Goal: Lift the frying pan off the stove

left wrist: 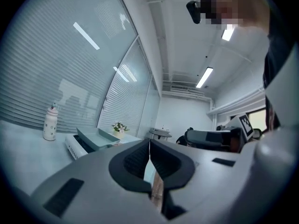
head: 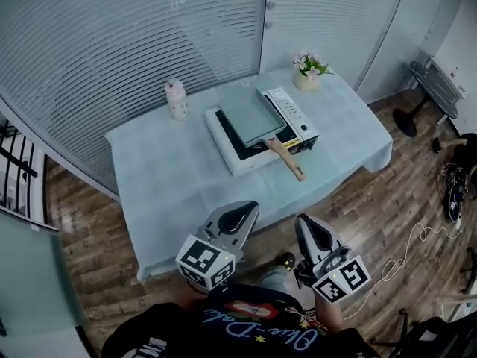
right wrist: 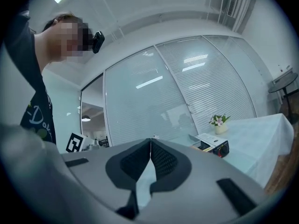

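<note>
Fingers: you are holding left gripper (head: 248, 209) and right gripper (head: 304, 224) pressed together, empty, at lower centre | Pan: frying pan (head: 250, 114) is sitting on the stove (head: 297, 118), centre frame, well apart | Risk: arriving with fingers closed, you are risking nudging the handle (head: 288, 158) and skidding the pan.

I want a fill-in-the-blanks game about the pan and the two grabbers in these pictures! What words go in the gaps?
1. The frying pan rests on the stove, and its handle is made of ____.
2. The left gripper and the right gripper are held near the person, both empty, with their jaws ____.
3. In the head view, the bottle stands to the ____ of the stove.

Missing words: wood; shut; left.
</note>
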The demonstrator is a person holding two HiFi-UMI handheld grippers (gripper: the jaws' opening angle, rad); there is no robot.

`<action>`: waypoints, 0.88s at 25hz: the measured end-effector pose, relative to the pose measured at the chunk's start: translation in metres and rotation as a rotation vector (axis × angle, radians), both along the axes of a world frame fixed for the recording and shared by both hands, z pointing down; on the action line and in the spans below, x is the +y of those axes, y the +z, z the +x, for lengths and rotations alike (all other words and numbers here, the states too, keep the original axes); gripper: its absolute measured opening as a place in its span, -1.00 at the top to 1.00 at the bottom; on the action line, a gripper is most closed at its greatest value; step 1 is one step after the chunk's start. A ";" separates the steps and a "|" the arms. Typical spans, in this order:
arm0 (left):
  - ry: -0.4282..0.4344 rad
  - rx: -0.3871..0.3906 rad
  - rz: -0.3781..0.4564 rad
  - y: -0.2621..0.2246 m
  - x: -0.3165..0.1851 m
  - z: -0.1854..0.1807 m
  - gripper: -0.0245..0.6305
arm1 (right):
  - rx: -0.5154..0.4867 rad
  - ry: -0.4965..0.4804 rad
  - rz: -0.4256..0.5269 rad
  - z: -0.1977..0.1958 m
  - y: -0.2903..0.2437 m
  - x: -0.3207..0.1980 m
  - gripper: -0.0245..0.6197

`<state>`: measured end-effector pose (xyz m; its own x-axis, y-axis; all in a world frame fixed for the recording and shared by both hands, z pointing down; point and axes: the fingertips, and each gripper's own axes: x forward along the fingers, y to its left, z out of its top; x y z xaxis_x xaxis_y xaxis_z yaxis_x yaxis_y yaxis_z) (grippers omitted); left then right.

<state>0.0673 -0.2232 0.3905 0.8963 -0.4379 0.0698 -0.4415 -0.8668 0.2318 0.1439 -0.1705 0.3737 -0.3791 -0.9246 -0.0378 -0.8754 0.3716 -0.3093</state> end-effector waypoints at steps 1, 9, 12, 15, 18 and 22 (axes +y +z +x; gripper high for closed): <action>-0.009 0.008 0.002 -0.001 -0.004 0.007 0.91 | 0.000 -0.015 0.005 0.008 -0.001 -0.004 0.92; -0.095 0.000 0.012 0.001 -0.022 0.050 0.91 | -0.047 -0.126 0.025 0.061 0.008 -0.026 0.92; -0.131 -0.010 -0.013 0.003 -0.030 0.063 0.91 | -0.063 -0.155 0.021 0.079 0.011 -0.032 0.92; -0.174 -0.018 -0.031 0.007 -0.040 0.075 0.91 | -0.071 -0.182 0.018 0.097 0.014 -0.038 0.92; -0.210 -0.024 -0.041 0.012 -0.050 0.087 0.91 | -0.083 -0.212 0.013 0.115 0.016 -0.046 0.92; -0.267 -0.024 -0.071 0.018 -0.058 0.093 0.91 | -0.083 -0.277 -0.006 0.127 0.026 -0.056 0.91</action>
<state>0.1602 -0.2809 0.4086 0.7479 -0.6514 0.1281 -0.6579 -0.7013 0.2745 0.2714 -0.2265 0.3993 -0.6134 -0.7862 -0.0742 -0.7121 0.5913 -0.3785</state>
